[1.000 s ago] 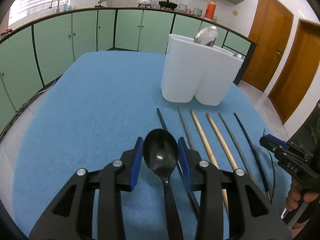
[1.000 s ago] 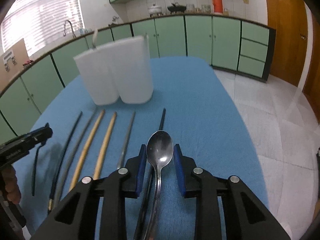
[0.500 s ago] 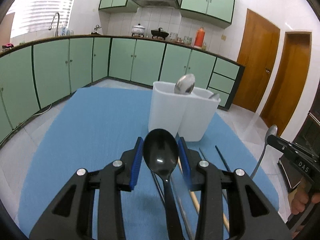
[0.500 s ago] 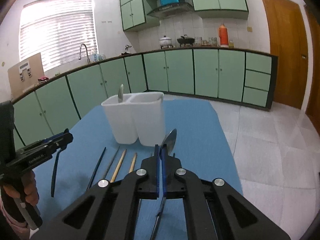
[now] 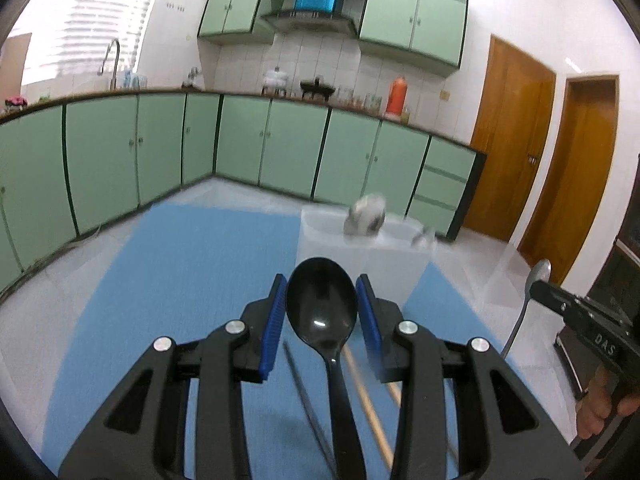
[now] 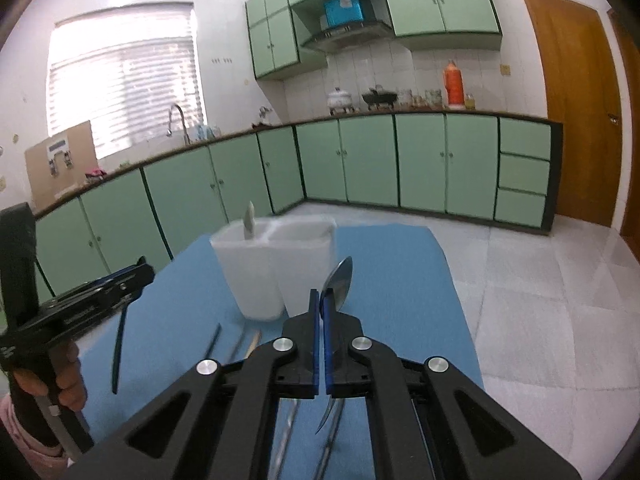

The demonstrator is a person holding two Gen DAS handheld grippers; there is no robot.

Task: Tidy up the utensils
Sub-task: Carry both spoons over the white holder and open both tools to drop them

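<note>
On the blue cloth (image 5: 168, 280), two grippers are each pinching one spoon: left gripper (image 5: 321, 312) the black spoon (image 5: 322, 304), right gripper (image 6: 321, 338) the metal spoon (image 6: 340, 280). Both have risen since earlier, nearing the far two-compartment white holder (image 6: 276, 268).

Blurred chopsticks (image 5: 370, 408) lie partly hidden behind the left gripper (image 5: 321, 312).

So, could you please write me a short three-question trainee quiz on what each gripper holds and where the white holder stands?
1. True or false: the left gripper holds a black plastic spoon.
2. What does the right gripper hold? A) wooden chopstick B) shiny metal spoon C) nothing
3. Fill in: the white two-compartment plastic holder stands on the ___ table mat.

Key: 1 true; 2 B; 3 blue.
</note>
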